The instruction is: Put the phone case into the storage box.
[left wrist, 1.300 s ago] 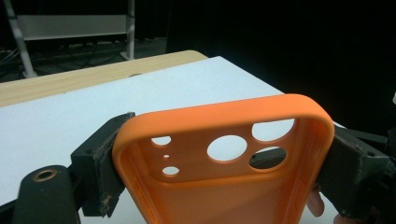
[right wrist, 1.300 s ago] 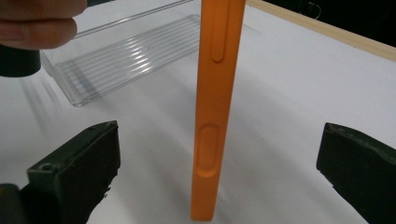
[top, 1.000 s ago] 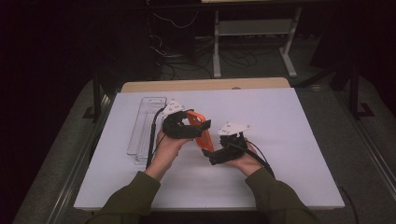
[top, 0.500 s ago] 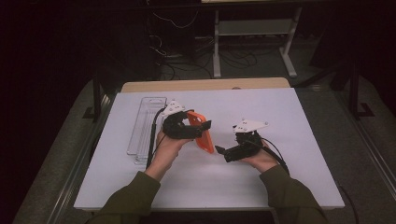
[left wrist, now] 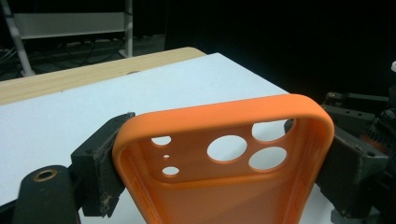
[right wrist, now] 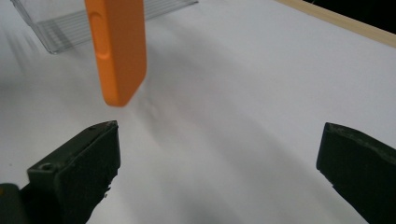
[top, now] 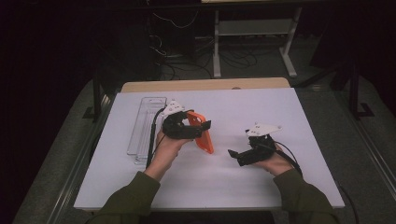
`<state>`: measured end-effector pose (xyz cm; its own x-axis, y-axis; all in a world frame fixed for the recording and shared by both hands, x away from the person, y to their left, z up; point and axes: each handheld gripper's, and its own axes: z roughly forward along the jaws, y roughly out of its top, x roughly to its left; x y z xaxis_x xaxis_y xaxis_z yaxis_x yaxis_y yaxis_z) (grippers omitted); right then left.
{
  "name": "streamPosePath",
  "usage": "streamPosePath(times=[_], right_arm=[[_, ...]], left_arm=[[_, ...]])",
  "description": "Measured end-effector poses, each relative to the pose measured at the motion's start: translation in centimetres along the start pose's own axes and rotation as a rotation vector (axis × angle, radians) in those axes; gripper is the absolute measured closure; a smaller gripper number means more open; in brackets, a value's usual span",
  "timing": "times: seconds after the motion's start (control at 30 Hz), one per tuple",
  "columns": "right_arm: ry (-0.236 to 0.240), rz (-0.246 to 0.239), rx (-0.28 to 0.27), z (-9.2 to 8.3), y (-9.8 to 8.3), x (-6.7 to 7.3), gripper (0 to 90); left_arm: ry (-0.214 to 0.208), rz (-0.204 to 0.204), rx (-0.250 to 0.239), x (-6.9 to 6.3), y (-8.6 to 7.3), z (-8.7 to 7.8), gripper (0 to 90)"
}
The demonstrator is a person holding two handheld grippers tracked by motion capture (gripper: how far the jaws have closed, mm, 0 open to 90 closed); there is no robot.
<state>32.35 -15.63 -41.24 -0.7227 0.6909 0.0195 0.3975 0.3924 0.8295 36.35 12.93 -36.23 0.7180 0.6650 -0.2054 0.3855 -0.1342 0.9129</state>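
White counter (top: 280, 107), wooden edge along its far side. Clear plastic tray (top: 144, 123) lies at far left of the counter, long side running near to far. Left gripper (top: 198, 128) sits left of centre, just right of the tray, held in the person's left hand (top: 166, 147); its jaws are clamped across the sides of an orange phone case (top: 201, 133), camera cutouts showing in the left gripper view. Case is lifted off the counter, tilted, lower end hanging near the surface. Right gripper (top: 236, 156) well apart to the right and nearer, jaws spread wide, nothing between them, pointing left toward the case.
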Motion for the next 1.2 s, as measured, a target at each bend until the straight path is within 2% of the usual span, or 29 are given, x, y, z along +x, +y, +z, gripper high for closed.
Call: streamPosePath(times=[0.27, 0.4, 0.7, 1.0, 1.07, 1.2], right_arm=[[-0.046, 0.046, 0.000, -2.0, -1.9, -1.0, 0.0], [-0.060, 0.040, 0.007, -2.6, -2.8, -1.1, 0.0], [-0.085, 0.060, 0.025, -3.5, -4.2, -0.8, 0.0], [-0.104, 0.081, 0.002, -4.4, -5.7, -0.7, 0.0], [-0.104, 0.105, -0.013, -4.5, -5.8, -0.5, 0.0], [-0.099, 0.104, -0.029, -4.4, -5.6, 0.0, 0.0]], left_arm=[[0.001, 0.003, -0.011, 0.0, 0.0, 0.0, 14.5], [0.003, 0.007, -0.005, 0.0, 0.0, -0.1, 14.5], [0.002, 0.001, -0.013, 0.0, 0.1, -0.1, 14.5], [0.004, 0.002, -0.014, 0.1, 0.2, -0.3, 14.6], [0.003, 0.002, -0.015, 0.1, 0.2, -0.3, 14.6], [0.000, 0.002, -0.020, 0.1, 0.2, -0.3, 14.6]])
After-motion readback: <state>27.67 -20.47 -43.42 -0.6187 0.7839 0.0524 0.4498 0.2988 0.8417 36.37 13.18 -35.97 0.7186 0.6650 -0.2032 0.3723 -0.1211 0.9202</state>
